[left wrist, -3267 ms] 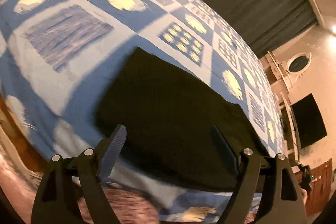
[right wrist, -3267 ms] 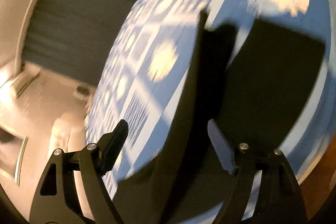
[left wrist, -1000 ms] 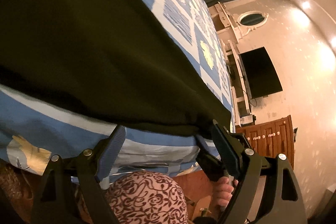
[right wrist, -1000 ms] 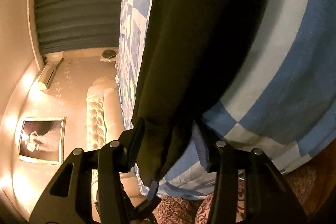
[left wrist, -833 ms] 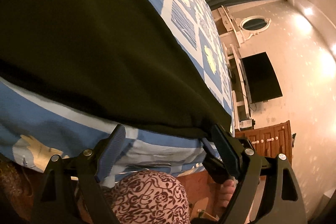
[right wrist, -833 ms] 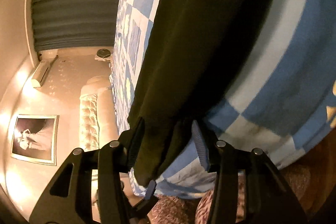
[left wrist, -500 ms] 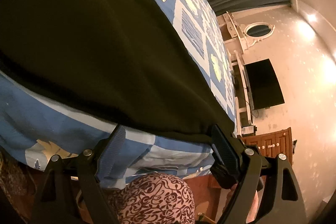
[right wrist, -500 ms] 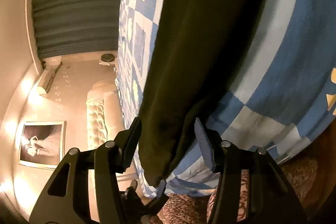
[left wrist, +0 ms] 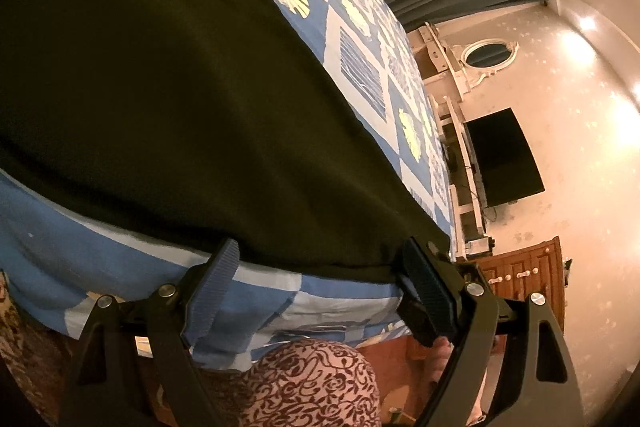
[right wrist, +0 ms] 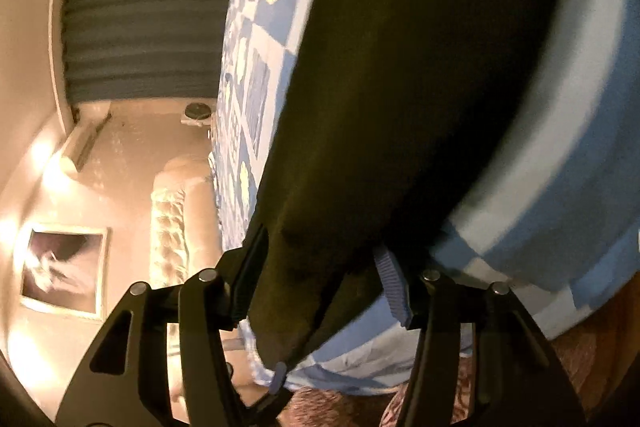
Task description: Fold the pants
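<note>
The dark olive pants (left wrist: 168, 95) lie folded flat on the blue and white patterned bedspread (left wrist: 352, 39), near the bed's front edge. My left gripper (left wrist: 320, 267) is open, its fingertips at the pants' near edge with the fabric edge between the jaws. In the right wrist view the pants (right wrist: 400, 87) fill the middle. My right gripper (right wrist: 316, 267) is open, with the hanging corner of the pants lying between its jaws.
The bedspread (right wrist: 560, 167) drapes over the bed's edge. A patterned pink and brown cloth (left wrist: 312, 383) is below the left gripper. A black TV (left wrist: 504, 155) and a wooden cabinet (left wrist: 524, 275) stand right. Grey curtains (right wrist: 140, 7) and a tufted headboard (right wrist: 172, 219) show left.
Both grippers have closed in low on the near edge of the pants. The right gripper's jaws have widened slightly around the hanging corner. The left gripper has stayed open.
</note>
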The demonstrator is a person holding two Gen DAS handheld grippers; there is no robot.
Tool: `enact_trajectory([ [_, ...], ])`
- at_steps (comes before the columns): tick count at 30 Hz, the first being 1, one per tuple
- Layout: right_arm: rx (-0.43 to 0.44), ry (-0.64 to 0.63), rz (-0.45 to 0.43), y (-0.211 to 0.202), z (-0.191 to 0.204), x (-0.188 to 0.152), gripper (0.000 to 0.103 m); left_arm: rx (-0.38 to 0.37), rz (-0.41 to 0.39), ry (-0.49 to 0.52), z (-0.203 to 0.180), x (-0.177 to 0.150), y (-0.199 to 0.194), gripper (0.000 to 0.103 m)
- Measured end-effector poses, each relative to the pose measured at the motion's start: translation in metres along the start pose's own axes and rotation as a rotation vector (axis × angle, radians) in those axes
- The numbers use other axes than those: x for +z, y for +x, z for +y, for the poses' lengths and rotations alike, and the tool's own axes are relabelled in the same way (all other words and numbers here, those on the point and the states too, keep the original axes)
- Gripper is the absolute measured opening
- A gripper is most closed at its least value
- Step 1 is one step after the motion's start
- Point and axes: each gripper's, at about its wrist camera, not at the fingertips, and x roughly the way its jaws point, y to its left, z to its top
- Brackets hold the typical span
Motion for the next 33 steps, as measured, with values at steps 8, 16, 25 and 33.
enact_trajectory([
  [8, -0.034, -0.131, 0.076, 0.022, 0.018, -0.014, 0.045, 0.010, -0.003, -0.020, 0.005, 0.001, -0.003, 0.083],
  [16, -0.064, -0.137, 0.148, 0.016, 0.009, -0.026, 0.012, 0.015, -0.002, -0.027, 0.010, 0.003, -0.007, 0.083],
  [25, 0.064, -0.098, 0.163, 0.018, 0.002, -0.028, 0.060, 0.025, 0.003, -0.033, 0.019, 0.006, -0.008, 0.083],
  [33, 0.086, -0.173, 0.279, 0.048, 0.019, -0.041, 0.064, 0.025, 0.011, -0.040, 0.021, 0.004, -0.009, 0.083],
])
